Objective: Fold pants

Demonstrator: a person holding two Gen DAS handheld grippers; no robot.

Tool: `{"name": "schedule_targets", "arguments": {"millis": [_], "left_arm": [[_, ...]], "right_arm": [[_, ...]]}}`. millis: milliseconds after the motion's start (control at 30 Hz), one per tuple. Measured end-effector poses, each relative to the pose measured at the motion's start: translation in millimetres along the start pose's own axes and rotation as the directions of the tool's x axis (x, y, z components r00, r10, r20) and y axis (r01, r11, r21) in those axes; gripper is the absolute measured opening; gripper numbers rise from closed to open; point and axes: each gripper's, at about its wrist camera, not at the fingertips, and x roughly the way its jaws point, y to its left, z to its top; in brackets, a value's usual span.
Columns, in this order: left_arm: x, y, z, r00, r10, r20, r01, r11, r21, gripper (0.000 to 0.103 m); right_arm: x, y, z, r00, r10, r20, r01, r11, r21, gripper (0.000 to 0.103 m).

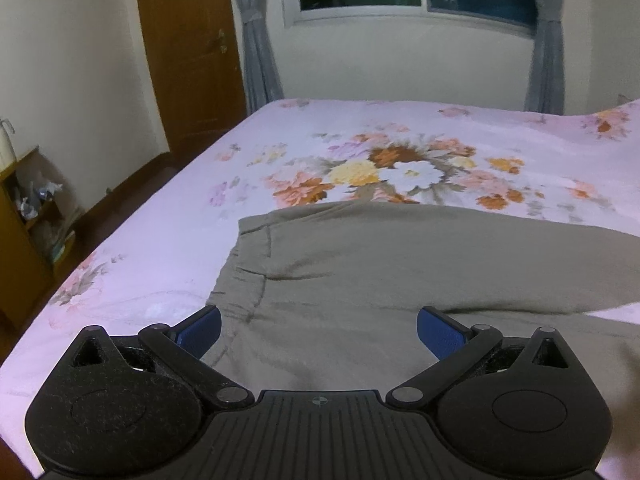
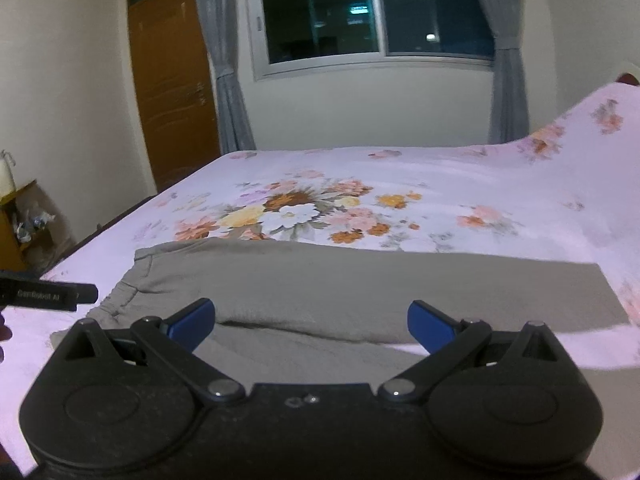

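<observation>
Left gripper held low and level over the waistband end of the pants, blue pads spread wide, gripping nothing. Right gripper likewise level over the legs, fingers wide apart, empty, contact with cloth impossible to tell. One pair of olive-grey pants, lying flat across the near edge of the bed, waistband toward its left edge, one leg folded over the other. Two grippers, one floral sheet.
</observation>
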Motion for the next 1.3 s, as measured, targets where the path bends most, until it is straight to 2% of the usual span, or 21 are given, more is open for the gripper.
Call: {"name": "schedule_targets", "arguments": {"millis": [333,400,633,667,1000,1167,1300], "left_arm": [[104,9,30,0.997,0.044,-0.057,-0.044,0.999,0.002,0.103],[125,13,34,0.996,0.056,-0.074,-0.056,0.998,-0.004,0.103],[191,28,41,0.988,0.092,-0.120,-0.094,0.996,-0.009,0.103],[200,30,41,0.987,0.100,-0.128,-0.102,0.995,-0.011,0.103],[279,60,42,0.967,0.155,-0.200,-0.160,0.987,-0.012,0.103],[305,70,43,0.973,0.111,-0.202,-0.119,0.993,-0.028,0.103],[318,73,43,0.976,0.069,-0.206,-0.085,0.994,-0.066,0.103]], "right_arm": [[93,14,18,0.995,0.072,-0.068,-0.079,0.991,-0.107,0.102],[110,14,22,0.992,0.090,-0.086,-0.100,0.988,-0.117,0.098],[178,12,28,0.978,0.136,-0.157,-0.157,0.979,-0.134,0.098],[190,11,29,0.976,0.142,-0.168,-0.165,0.978,-0.131,0.095],[293,13,38,0.962,0.123,-0.245,-0.180,0.958,-0.223,0.095],[337,7,45,0.960,0.070,-0.271,-0.145,0.953,-0.266,0.095],[359,3,46,0.953,0.069,-0.296,-0.151,0.953,-0.261,0.095]]}}
